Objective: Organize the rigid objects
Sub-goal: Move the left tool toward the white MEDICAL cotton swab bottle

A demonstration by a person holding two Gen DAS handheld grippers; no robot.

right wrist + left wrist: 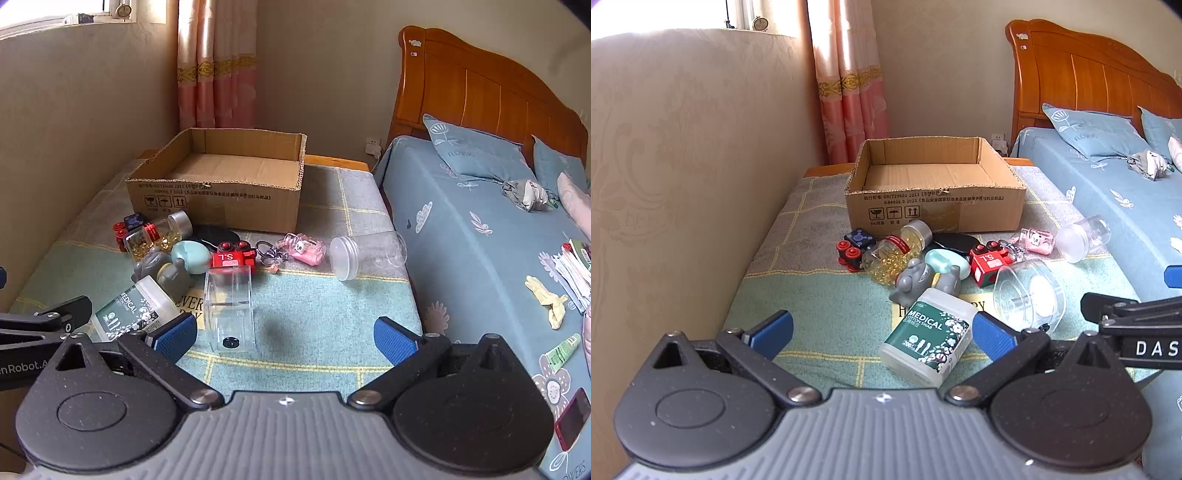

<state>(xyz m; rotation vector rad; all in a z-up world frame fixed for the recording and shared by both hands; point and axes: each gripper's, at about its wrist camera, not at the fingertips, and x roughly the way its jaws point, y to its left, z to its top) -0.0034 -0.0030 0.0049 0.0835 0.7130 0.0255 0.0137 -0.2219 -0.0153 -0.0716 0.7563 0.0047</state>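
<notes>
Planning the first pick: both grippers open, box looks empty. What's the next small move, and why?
Probably ease the left gripper forward and slightly right to straddle the cotton swab box. It lies nearest, on its side, just ahead of the open jaws, with the right blue pad already beside it. The cardboard box behind the pile holds nothing. The right gripper is open over bare blanket.

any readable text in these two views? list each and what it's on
"MEDICAL COTTON SWAB": cotton swab box
"S.L": red toy train, upside down
"FLOWERS": pillow
"DAS": black bar of the other hand-held gripper, cut off by the frame
"GB/T29601 2013", "GB4806.9 2023": cardboard box; the rest is too small to read
"EVER": cloth print, partly hidden
</notes>
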